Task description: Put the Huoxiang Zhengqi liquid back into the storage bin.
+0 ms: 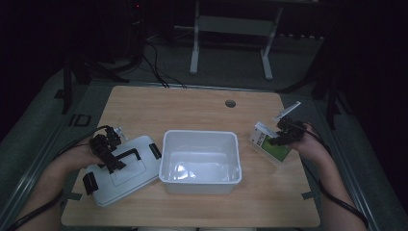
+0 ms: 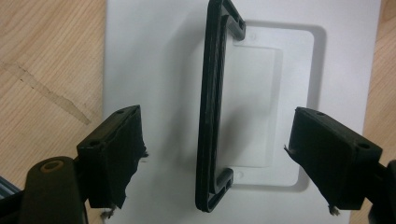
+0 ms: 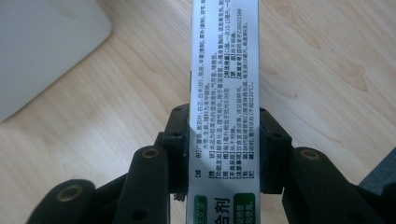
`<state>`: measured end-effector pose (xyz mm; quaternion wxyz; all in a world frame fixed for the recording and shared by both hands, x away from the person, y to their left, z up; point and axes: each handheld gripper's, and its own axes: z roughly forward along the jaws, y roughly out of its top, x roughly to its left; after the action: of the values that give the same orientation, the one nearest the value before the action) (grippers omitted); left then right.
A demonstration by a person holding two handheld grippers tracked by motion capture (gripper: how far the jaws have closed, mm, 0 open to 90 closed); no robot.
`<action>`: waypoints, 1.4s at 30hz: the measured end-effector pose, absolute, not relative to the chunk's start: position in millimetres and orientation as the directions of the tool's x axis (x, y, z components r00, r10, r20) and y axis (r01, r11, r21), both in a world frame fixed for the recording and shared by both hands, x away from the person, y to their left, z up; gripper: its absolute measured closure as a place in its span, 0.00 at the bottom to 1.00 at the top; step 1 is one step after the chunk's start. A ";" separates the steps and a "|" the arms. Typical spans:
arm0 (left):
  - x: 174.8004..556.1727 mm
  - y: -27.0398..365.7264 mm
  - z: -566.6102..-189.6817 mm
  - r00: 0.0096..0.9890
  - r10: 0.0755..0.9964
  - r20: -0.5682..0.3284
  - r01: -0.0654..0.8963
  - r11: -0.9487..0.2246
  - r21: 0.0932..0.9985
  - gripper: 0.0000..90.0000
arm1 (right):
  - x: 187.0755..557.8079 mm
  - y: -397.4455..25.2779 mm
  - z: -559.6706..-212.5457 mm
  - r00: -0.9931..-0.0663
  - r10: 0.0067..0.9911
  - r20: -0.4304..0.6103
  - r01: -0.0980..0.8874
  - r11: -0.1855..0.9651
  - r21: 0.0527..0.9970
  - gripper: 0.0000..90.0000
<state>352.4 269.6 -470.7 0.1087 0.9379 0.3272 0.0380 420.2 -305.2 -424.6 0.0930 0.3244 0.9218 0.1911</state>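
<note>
Right tongs (image 3: 224,154) clamp the medicine box (image 3: 224,84); left tongs (image 2: 215,158) hang spread over the lid's handle (image 2: 215,107)

The room is dim, its far side and edges lost in near darkness. A light wooden table (image 1: 202,108) with rounded corners and a small round grommet hole (image 1: 230,103) near its far edge stands on a grey floor (image 1: 226,67). Beyond it rises a pale metal frame with two legs (image 1: 195,48), and dark cables (image 1: 156,65) trail over the floor toward the table.
</note>
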 end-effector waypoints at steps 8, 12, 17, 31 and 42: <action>352.8 267.3 -471.4 0.788 0.616 -0.002 0.600 -0.768 0.225 0.20 | 395.7 -302.7 -400.1 -0.824 0.563 -0.055 0.484 0.752 0.446 0.70; 352.8 267.0 -471.0 0.786 0.618 0.000 0.602 -0.765 0.228 0.20 | 383.2 -297.2 -383.9 -0.850 0.521 -0.076 0.430 0.769 0.473 0.70; 352.2 266.1 -470.0 0.787 0.617 0.013 0.599 -0.768 0.228 0.20 | 370.9 -287.8 -362.2 -0.881 0.466 -0.086 0.368 0.787 0.494 0.70; 352.5 263.2 -468.4 0.793 0.609 0.020 0.590 -0.776 0.223 0.20 | 345.1 -243.7 -323.5 -0.944 0.315 -0.101 0.218 0.823 0.524 0.70; 351.8 263.2 -468.4 0.793 0.608 0.020 0.590 -0.777 0.221 0.20 | 327.9 -194.7 -315.9 -0.982 0.160 -0.104 0.082 0.845 0.528 0.70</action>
<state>351.8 263.2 -468.4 0.1020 0.9414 0.3182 0.0450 327.9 -194.7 -315.9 0.0720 0.0633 0.9579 0.2707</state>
